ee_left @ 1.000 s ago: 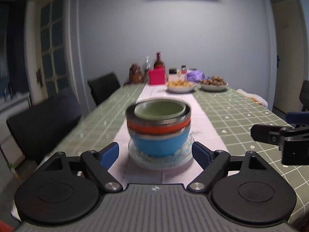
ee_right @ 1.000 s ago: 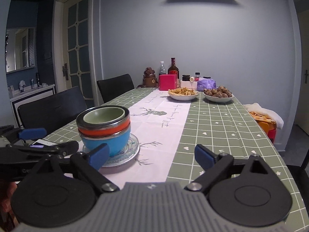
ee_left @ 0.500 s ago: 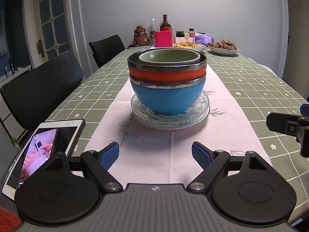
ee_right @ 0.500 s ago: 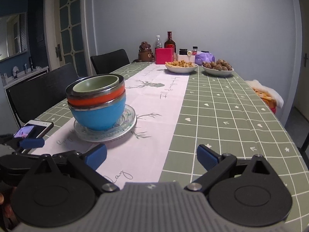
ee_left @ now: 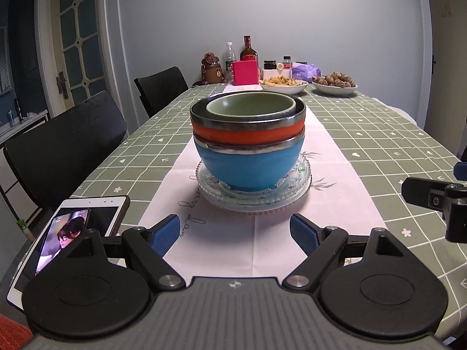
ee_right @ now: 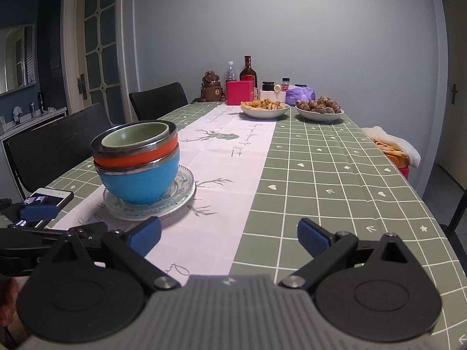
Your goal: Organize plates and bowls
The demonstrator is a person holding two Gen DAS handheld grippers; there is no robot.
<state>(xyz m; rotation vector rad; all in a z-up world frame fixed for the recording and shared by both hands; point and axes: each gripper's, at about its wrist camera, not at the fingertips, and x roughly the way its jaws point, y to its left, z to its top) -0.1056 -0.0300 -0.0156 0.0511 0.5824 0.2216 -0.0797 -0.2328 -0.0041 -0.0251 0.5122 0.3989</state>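
A stack of three bowls stands on a clear glass plate (ee_left: 253,197) on the white table runner: a blue bowl (ee_left: 249,164) at the bottom, an orange bowl (ee_left: 248,134) in it, a green bowl (ee_left: 251,106) on top. My left gripper (ee_left: 235,234) is open and empty, just short of the plate, facing it. My right gripper (ee_right: 229,233) is open and empty, to the right of the stack (ee_right: 137,157) and the plate (ee_right: 175,201). Each gripper shows at the edge of the other's view.
A phone (ee_left: 67,233) lies at the table's near left edge. Two food bowls (ee_right: 264,108), bottles and a pink box (ee_right: 239,92) stand at the far end. Black chairs (ee_left: 67,143) line the left side. The green checked tablecloth (ee_right: 335,180) lies to the right.
Both grippers pulled back from the bowl stack and dropped lower a second ago; since half a second ago the views have tilted up slightly. The stack has not moved. Both grippers stay open.
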